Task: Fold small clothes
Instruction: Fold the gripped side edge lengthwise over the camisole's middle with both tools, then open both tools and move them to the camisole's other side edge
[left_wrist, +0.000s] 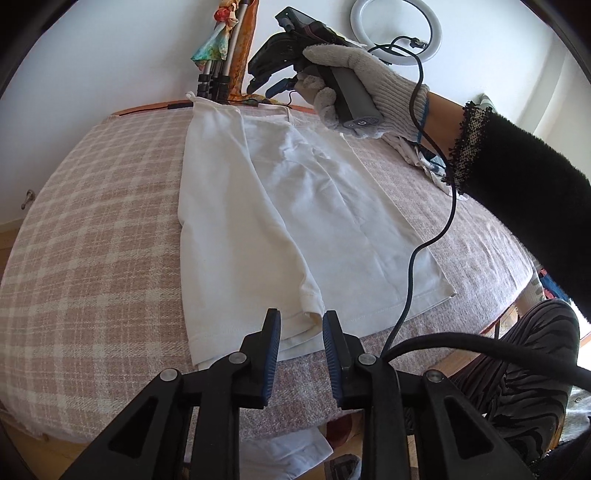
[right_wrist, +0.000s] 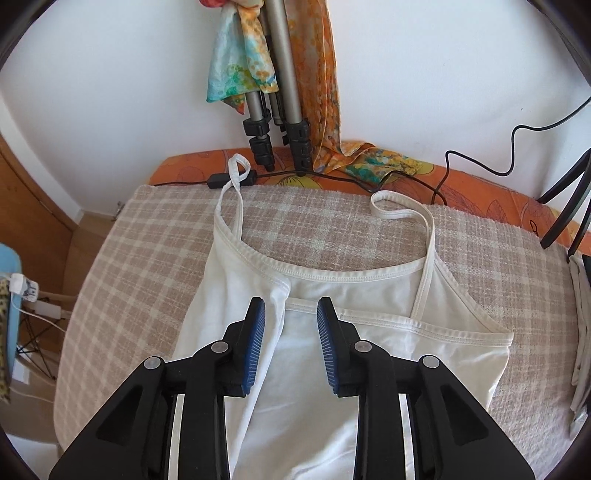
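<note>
White camisole (left_wrist: 280, 221) lies flat mid-frame on the plaid-covered table (left_wrist: 92, 240), its left side folded over the middle (straps at the top of the frame, by the tripod (right_wrist: 277, 92)). Left gripper (left_wrist: 301, 325) hangs over the hem at the bottom center, jaws apart, holding nothing. Right gripper (right_wrist: 290, 314) is above the neckline fold, jaws likewise spread, w/ a gloved hand (left_wrist: 354, 74) gripping its handle.

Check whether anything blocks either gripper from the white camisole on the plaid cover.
Nothing visible does. The left gripper hangs open at the white camisole's hem, the right gripper open above its folded neckline edge. A black cable trails across its right side.
</note>
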